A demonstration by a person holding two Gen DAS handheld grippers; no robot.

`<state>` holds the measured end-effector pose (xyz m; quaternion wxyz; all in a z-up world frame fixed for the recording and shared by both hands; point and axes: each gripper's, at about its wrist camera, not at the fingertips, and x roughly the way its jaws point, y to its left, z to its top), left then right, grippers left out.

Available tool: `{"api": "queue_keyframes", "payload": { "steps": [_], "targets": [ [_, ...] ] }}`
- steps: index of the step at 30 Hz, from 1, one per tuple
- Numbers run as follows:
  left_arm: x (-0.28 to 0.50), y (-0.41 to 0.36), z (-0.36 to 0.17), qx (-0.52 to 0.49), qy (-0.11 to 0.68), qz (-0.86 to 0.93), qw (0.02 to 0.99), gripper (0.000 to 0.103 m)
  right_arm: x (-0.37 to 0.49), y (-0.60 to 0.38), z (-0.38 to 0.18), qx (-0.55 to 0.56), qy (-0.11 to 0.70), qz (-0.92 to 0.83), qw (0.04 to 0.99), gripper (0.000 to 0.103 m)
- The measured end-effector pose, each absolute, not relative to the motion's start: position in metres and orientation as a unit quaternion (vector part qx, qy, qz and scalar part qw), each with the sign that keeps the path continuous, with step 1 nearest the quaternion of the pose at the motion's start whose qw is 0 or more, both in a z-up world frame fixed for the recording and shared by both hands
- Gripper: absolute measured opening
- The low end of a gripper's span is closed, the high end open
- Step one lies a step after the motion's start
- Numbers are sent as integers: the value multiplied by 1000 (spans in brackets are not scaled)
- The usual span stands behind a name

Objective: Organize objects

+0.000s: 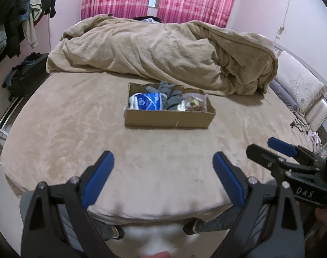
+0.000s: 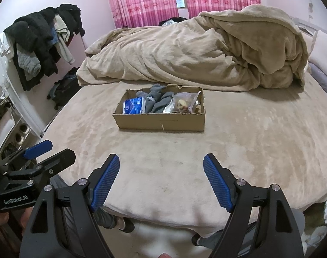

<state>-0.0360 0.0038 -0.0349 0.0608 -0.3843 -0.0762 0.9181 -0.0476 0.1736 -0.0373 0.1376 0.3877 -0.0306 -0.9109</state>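
An open cardboard box (image 1: 167, 118) (image 2: 161, 122) sits in the middle of the bed. It holds a blue and white packet (image 1: 147, 101) (image 2: 134, 105), grey socks (image 1: 166, 94) (image 2: 158, 99) and a clear bag of snacks (image 1: 193, 102) (image 2: 185, 102). My left gripper (image 1: 163, 161) is open and empty, held above the bed's near edge, well short of the box. My right gripper (image 2: 161, 163) is open and empty at about the same distance. Each gripper shows at the side of the other's view: the right one (image 1: 271, 148), the left one (image 2: 51, 150).
A crumpled beige duvet (image 1: 163, 51) (image 2: 195, 51) lies behind the box. The beige bed sheet (image 1: 77, 129) (image 2: 260, 139) spreads around it. A clothes rack (image 2: 40, 47) and a dark suitcase (image 1: 25, 75) stand at the left. Pillows (image 1: 296, 86) and cables (image 1: 301, 125) are at the right.
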Motion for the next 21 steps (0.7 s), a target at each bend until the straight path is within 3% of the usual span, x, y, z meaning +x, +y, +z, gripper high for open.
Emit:
{"api": "queue_keyframes", "payload": {
  "steps": [21],
  "targets": [
    [-36, 5, -34, -377, -62, 923, 50, 94, -48, 174, -40, 393, -35, -908, 140, 83]
  ]
}}
